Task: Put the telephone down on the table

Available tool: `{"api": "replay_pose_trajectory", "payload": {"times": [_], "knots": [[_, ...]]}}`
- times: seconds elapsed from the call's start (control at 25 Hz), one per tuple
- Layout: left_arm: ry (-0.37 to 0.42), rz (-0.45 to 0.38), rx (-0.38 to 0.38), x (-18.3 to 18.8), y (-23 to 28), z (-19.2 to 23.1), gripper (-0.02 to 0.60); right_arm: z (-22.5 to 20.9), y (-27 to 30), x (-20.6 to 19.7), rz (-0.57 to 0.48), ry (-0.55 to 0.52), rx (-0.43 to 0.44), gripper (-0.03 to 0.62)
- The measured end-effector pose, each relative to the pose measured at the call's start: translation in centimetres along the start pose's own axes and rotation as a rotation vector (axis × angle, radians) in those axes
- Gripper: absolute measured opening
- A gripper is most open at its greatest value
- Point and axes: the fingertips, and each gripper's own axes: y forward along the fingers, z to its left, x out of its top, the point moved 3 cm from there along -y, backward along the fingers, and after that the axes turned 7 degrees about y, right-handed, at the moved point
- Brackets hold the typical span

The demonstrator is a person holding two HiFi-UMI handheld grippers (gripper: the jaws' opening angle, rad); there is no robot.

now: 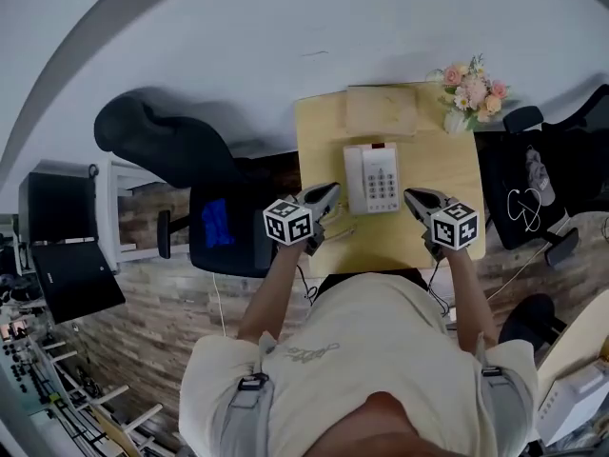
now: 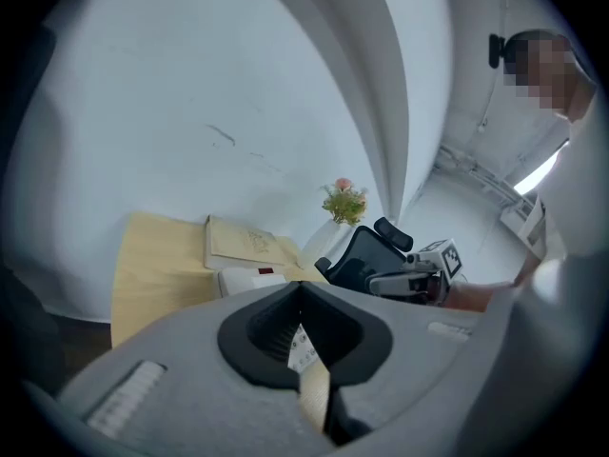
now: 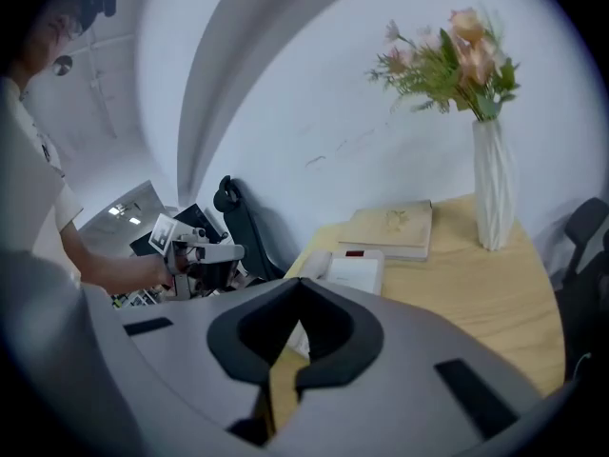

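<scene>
A white telephone [image 1: 373, 179] with its handset on the left side lies flat on the small wooden table [image 1: 447, 160]. It also shows in the left gripper view as the telephone [image 2: 245, 277] just past the jaws, and in the right gripper view as the telephone [image 3: 350, 268]. My left gripper [image 1: 332, 189] hovers at the phone's left side, jaws shut with nothing between them. My right gripper [image 1: 410, 196] hovers at its right side, likewise shut and empty. Neither touches the phone. Each gripper sees the other across the table: the right gripper [image 2: 374, 285] and the left gripper [image 3: 240, 251].
A beige book [image 1: 381, 109] lies behind the phone. A white vase of flowers [image 1: 471, 89] stands at the table's back right corner. A black office chair [image 1: 219, 217] stands left of the table, and another black chair [image 1: 533, 193] stands to the right. The wall is just behind.
</scene>
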Motion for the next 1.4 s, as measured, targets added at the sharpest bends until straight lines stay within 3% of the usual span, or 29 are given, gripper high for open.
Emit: {"api": "replay_pose_trajectory", "payload": {"times": [0.2,0.4,0.68,0.96,1.08,1.4], "knots": [[0.126,-0.006,-0.011,3.4,-1.7,-4.2,0.017,3.4,-2.5,3.5,-0.079,-0.152,-0.037,0.002],[0.288,-0.101,0.028,9.2,-3.8,-7.1,0.017,7.5,-5.4,7.9,-0.199,-0.25,-0.022,0.002],[0.345,-0.27,0.119,15.3,-6.7,-8.1,0.018,11.9,-8.7,13.3,-0.351,-0.402,-0.047,0.002],[0.487,-0.369,0.15,19.9,-9.6,-11.0,0.018,15.0,-10.7,17.0,-0.439,-0.522,-0.092,0.002],[0.545,-0.396,0.164,21.3,-10.3,-12.1,0.018,15.9,-11.5,17.9,-0.468,-0.528,-0.09,0.002],[0.583,-0.436,0.168,22.8,-10.9,-13.4,0.018,16.6,-12.3,18.5,-0.489,-0.531,-0.098,0.002]]}}
